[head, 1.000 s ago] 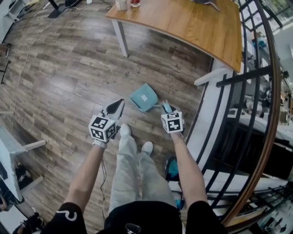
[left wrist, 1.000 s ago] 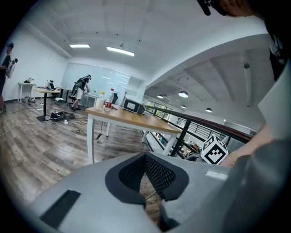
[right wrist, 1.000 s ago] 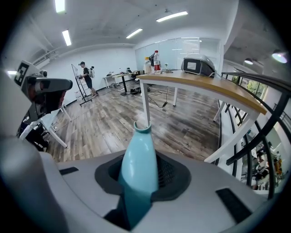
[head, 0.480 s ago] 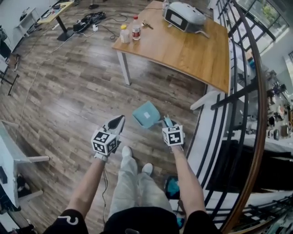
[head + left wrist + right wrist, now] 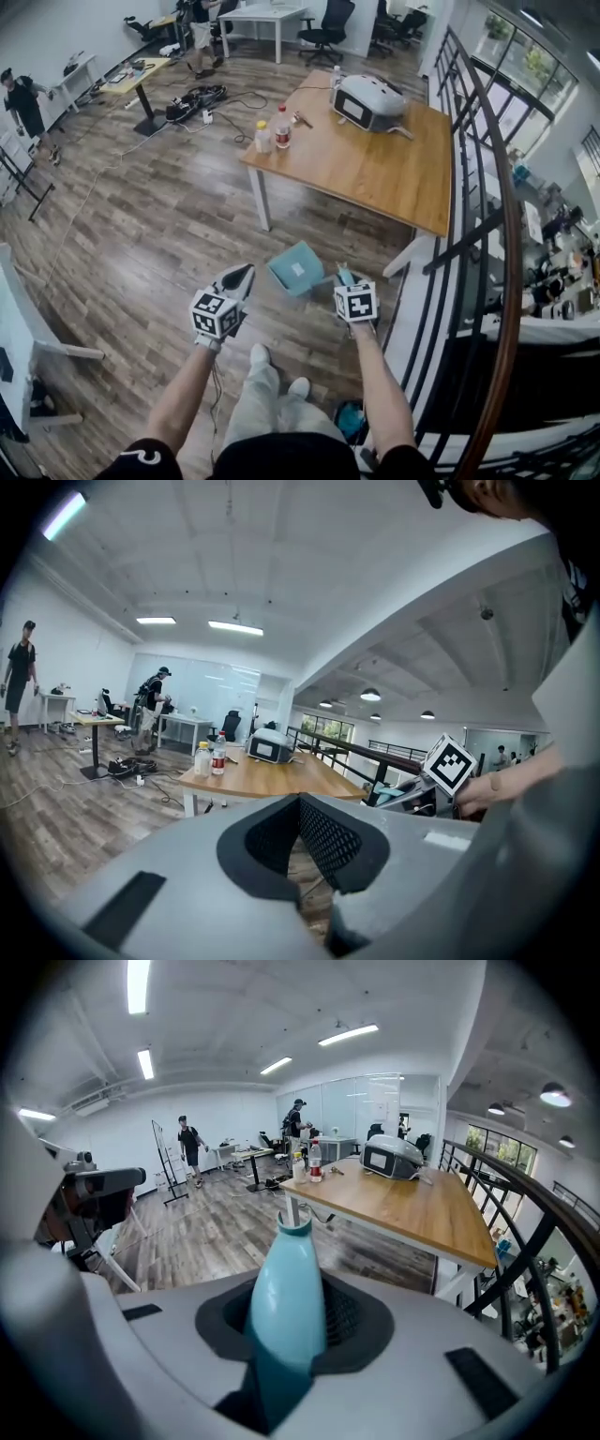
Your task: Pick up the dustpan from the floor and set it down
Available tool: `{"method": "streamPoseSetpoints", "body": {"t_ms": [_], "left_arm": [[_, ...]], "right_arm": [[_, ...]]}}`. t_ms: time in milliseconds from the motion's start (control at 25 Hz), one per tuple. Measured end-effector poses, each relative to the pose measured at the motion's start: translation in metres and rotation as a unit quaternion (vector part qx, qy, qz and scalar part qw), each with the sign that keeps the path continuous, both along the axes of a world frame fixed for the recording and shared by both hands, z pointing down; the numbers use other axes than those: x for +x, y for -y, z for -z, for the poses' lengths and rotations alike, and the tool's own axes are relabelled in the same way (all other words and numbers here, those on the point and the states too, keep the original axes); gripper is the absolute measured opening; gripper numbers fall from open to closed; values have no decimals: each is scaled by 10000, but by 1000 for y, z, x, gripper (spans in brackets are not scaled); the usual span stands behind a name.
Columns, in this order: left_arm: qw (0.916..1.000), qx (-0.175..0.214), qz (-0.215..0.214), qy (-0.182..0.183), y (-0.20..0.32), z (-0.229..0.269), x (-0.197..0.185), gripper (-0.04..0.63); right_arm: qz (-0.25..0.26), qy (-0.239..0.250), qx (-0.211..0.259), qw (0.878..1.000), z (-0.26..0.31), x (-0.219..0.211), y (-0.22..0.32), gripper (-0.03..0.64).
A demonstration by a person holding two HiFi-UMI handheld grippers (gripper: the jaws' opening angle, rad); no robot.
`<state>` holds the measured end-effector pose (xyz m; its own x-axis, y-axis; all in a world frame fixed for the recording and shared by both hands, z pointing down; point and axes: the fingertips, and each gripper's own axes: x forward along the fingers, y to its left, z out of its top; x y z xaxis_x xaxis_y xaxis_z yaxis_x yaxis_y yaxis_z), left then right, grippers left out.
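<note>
Two grippers in view, only one working: my right gripper (image 5: 343, 277) is clamped on the teal handle (image 5: 286, 1288) of the dustpan (image 5: 297, 269). The pan end points away from me, so it hangs out front where I can watch it. I judge it's off the floor (image 5: 141, 244), over bare boards short of the table's near edge. Left gripper (image 5: 238, 279) is empty, jaws drawn together, just beside the pan, probably spare. Set-down not yet done. Around: wooden table (image 5: 375, 183) ahead, two bottles (image 5: 272, 133) at its near-left corner, grey device (image 5: 368, 101) by the far edge. Black railing (image 5: 487, 244) close on my right limits any swing that side; white table leg (image 5: 262, 199) stands ahead.
</note>
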<state>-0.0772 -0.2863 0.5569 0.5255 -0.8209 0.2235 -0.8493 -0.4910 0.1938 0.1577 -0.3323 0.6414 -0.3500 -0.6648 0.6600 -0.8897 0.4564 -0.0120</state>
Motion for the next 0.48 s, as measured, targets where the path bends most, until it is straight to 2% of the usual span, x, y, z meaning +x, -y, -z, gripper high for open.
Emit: {"method": "streamPoseSetpoints", "body": {"t_ms": [480], "left_arm": [[9993,347,-17,111,-38,87,8,-2]], "right_arm": [[252,85,357,9990,126,6,-31,89]]}}
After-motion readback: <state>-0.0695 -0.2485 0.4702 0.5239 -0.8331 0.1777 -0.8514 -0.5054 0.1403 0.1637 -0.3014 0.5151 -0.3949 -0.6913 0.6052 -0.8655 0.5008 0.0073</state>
